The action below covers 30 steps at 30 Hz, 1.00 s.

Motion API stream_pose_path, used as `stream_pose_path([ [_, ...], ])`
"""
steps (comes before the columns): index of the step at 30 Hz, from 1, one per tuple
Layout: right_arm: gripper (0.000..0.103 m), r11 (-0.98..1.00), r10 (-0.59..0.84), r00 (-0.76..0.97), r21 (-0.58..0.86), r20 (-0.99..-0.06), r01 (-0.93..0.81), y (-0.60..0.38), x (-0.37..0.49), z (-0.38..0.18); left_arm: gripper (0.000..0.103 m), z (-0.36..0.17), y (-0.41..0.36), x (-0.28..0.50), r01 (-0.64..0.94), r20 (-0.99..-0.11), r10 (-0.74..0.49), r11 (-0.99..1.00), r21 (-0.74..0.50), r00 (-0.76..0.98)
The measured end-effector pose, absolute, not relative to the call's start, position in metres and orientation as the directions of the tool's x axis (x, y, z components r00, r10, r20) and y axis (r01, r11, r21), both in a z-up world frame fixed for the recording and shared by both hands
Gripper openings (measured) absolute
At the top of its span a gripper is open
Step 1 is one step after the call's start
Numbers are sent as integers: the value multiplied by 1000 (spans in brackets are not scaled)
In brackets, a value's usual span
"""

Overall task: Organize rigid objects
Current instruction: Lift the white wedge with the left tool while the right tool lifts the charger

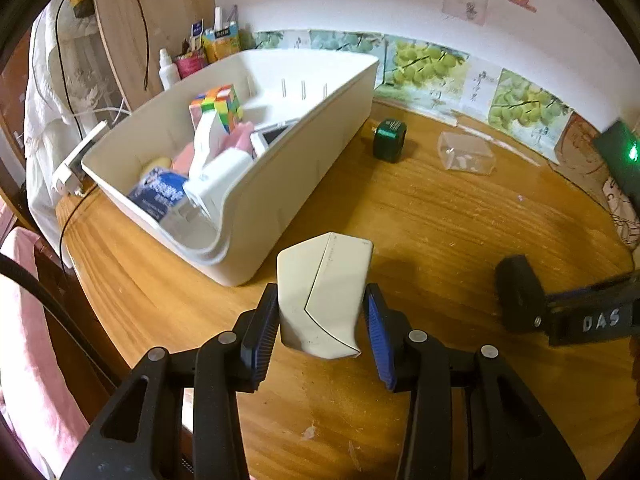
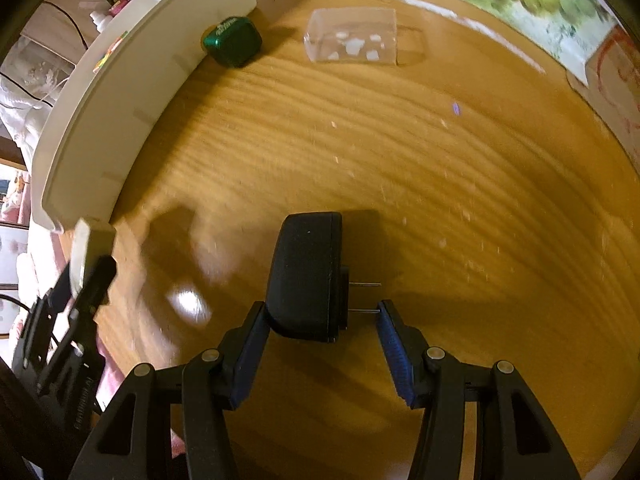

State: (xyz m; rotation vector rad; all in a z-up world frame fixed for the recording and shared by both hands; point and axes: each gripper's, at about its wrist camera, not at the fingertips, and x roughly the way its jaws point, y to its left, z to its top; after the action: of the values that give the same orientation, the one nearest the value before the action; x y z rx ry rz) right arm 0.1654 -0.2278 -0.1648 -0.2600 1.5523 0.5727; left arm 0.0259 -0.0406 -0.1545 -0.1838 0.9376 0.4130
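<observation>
White bin is holding a cube puzzle, cartons and a bottle.
Left gripper is clamping an angular white box above the wooden tabletop; right gripper is gripping a black plug adapter.

The left camera sits on the left gripper and looks slantwise down at the worktop. The right camera looks almost straight down, closer. Both see the white bin, green box and clear box.
</observation>
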Motion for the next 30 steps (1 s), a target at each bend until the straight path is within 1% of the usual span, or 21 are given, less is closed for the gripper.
stream_pose_path([
  [12,55,883,201,-141,242,-969,-403,-251,127,-158,45,-105,-39,22,-327,-774,214,945,10,595],
  [24,55,908,281,-148,313,-948,-279,-236,101,-138,45,-60,-31,24,-178,-734,140,984,26,664],
  [30,55,905,328,-132,351,-935,-240,-215,91,-125,45,-37,-21,27,-95,-697,98,995,44,711],
])
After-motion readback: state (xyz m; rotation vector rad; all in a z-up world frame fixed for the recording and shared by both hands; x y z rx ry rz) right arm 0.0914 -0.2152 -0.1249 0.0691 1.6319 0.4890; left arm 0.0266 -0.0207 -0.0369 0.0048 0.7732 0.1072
